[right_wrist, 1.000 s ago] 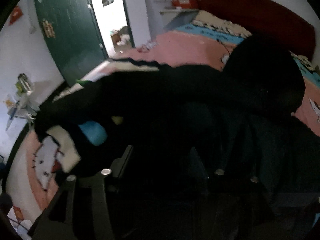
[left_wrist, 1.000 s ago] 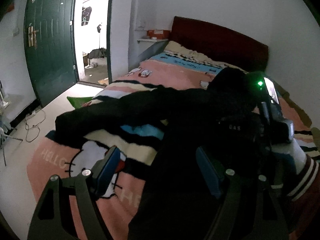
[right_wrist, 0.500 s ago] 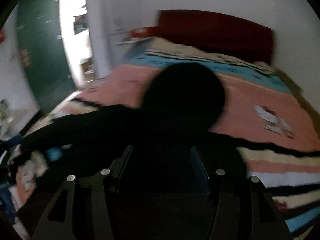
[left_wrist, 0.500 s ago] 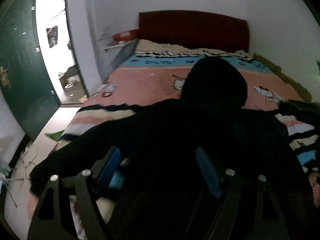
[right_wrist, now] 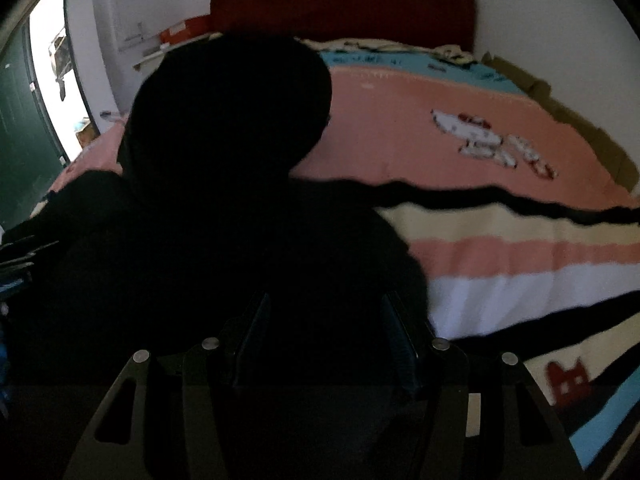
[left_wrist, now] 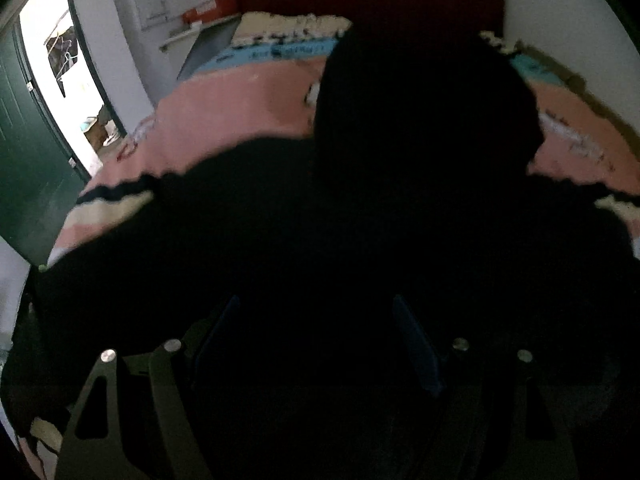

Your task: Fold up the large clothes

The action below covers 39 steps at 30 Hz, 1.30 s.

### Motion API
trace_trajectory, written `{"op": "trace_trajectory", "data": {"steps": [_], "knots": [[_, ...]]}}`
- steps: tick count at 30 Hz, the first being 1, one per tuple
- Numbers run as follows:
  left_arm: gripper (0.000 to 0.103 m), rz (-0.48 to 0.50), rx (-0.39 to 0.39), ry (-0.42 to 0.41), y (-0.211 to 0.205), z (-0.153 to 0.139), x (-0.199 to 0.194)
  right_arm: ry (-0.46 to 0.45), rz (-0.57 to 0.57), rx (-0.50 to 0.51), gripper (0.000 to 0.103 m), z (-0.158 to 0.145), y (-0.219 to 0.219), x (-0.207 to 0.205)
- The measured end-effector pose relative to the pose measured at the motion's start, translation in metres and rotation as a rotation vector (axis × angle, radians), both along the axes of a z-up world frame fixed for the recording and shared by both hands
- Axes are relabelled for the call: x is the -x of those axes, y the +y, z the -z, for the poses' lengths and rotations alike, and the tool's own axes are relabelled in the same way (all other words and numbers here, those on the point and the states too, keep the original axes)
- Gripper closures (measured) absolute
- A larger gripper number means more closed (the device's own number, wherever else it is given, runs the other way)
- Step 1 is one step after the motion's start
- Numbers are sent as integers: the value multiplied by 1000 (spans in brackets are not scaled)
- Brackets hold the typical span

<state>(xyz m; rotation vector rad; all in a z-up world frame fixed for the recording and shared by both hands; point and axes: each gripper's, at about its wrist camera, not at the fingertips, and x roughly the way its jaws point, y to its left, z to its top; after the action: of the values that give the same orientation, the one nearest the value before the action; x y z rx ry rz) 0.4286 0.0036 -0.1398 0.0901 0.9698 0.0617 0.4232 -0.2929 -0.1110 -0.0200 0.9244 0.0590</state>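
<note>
A large black hooded garment (left_wrist: 340, 220) lies spread on the bed, hood toward the headboard, one sleeve reaching left. It also fills the left of the right wrist view (right_wrist: 224, 184). My left gripper (left_wrist: 316, 336) hovers low over the garment's body with its blue-padded jaws wide apart and nothing between them. My right gripper (right_wrist: 326, 332) is over the garment's right side, jaws apart; the dark cloth below hides whether any fabric lies between them.
The bed has a pink, cream and blue striped cartoon blanket (right_wrist: 500, 248) and a dark red headboard (right_wrist: 344, 0). A green door (left_wrist: 24, 148) stands open at the left by a bright doorway (left_wrist: 72, 80). A wall shelf (left_wrist: 200, 24) is beside the bed.
Both grippers have swung from the bed's left side toward the headboard and moved closer over the garment. The garment now lies spread with its hood at the far end. Both jaws stay apart.
</note>
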Motion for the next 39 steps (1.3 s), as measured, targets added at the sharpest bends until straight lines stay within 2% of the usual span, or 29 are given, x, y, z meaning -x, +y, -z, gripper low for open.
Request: {"op": "trace_trajectory", "data": {"steps": [3,9,14,17,20,24,27,31,39], "knots": [[25,-4,-28,11,2,5,12,22,-24,-9,46,15,4,2],[25,18,-123,5,-3,-1,46,30,-46,-2,45,19,6,9],[25,17,-117,-63,2,-23,60,11,-49,27,45,-1,11,22],[25,18,-123,-48,2,-15,62,-15,-75,4,45,-12,15,32],[25,17,-102,-25,4,-2,61,14,-92,21,44,2,22,37],[25,25,-102,-22,2,0,59,45,-73,-2,42,13,18,34],[25,20,-85,-44,7,-12,66,55,-56,20,42,8,19,37],[25,-2,-40,-80,21,-36,82,17,-34,12,42,-11,18,59],[25,-12,25,-101,47,-82,147,-39,-32,-31,42,-58,24,127]]}}
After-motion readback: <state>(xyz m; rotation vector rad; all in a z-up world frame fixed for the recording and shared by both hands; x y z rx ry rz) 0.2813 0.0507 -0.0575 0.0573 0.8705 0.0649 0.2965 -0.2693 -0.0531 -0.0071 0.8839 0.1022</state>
